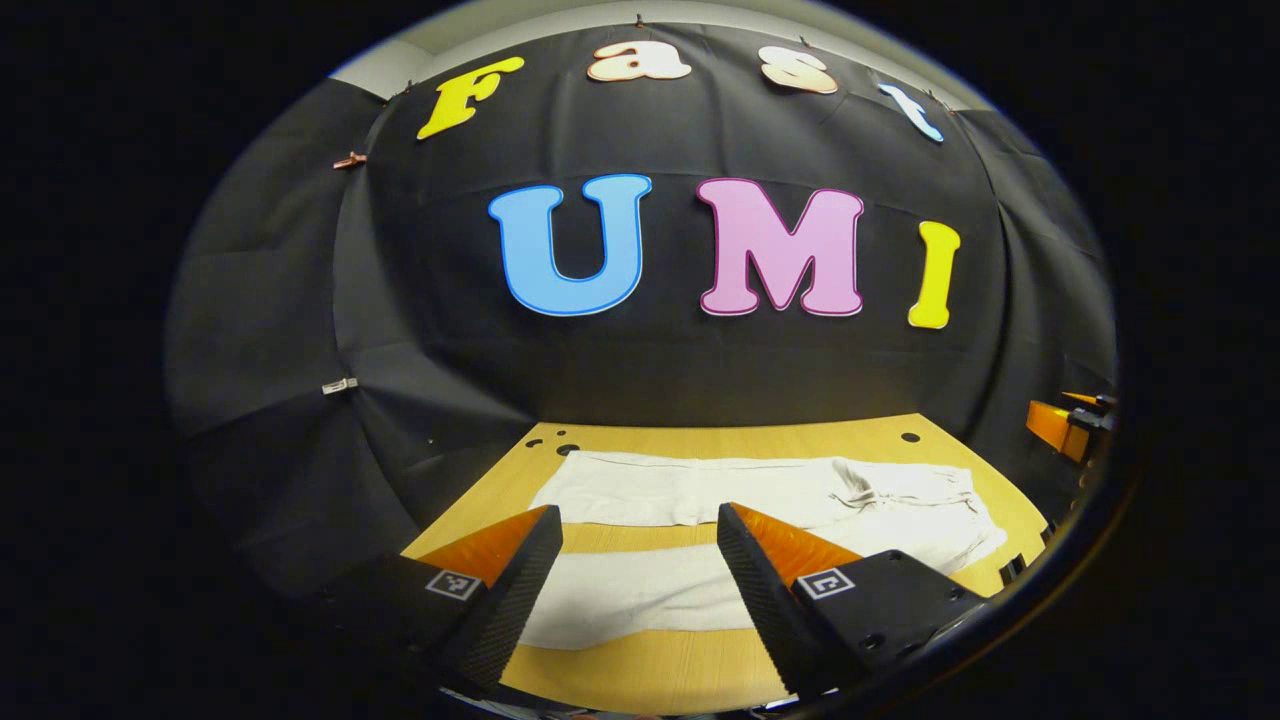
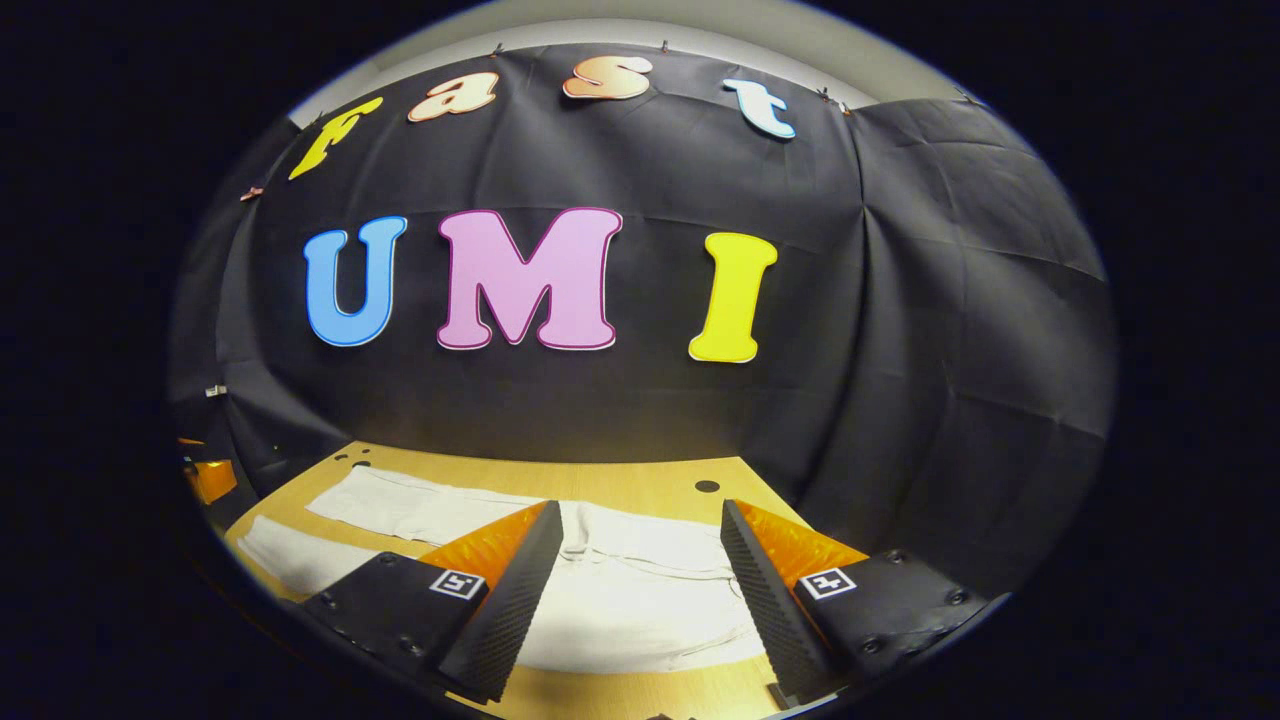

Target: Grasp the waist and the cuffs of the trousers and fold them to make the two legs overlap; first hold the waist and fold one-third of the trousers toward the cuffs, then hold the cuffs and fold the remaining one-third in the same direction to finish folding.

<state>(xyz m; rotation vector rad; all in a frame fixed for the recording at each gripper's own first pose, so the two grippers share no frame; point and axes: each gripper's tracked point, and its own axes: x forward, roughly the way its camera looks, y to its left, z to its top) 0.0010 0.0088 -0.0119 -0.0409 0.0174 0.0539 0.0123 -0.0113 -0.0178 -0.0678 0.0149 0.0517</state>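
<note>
Nearest in the left gripper view, the left tongs (image 1: 640,530) stand wide apart with nothing between the 2 fingers, held above the table (image 1: 650,680). Straight under the gap and just beyond the fingertips lies the nearer leg of the white trousers (image 1: 690,495), spread flat on the wood. A strip of bare table shows between the 2 legs just ahead of the tips, and the farther leg runs across beyond that. The legs join at the waist off to the right of these tongs, where the cloth is bunched and wrinkled. The cuffs lie to their left.

At the far right edge of that same view a bit of the other tool (image 1: 1065,425) pokes in, well apart from the cloth.

In the right gripper view, the right tongs (image 2: 640,520) are likewise spread open and gripping nothing, hovering over the waist end of the trousers (image 2: 640,600). The broad white cloth sits directly below and between the fingers, with the waistband creases just ahead of the tips. The 2 legs stretch away to the left of these tongs, parted by a band of table (image 2: 600,478). A small dark hole (image 2: 707,486) in the wood sits just past the right fingertip.
</note>
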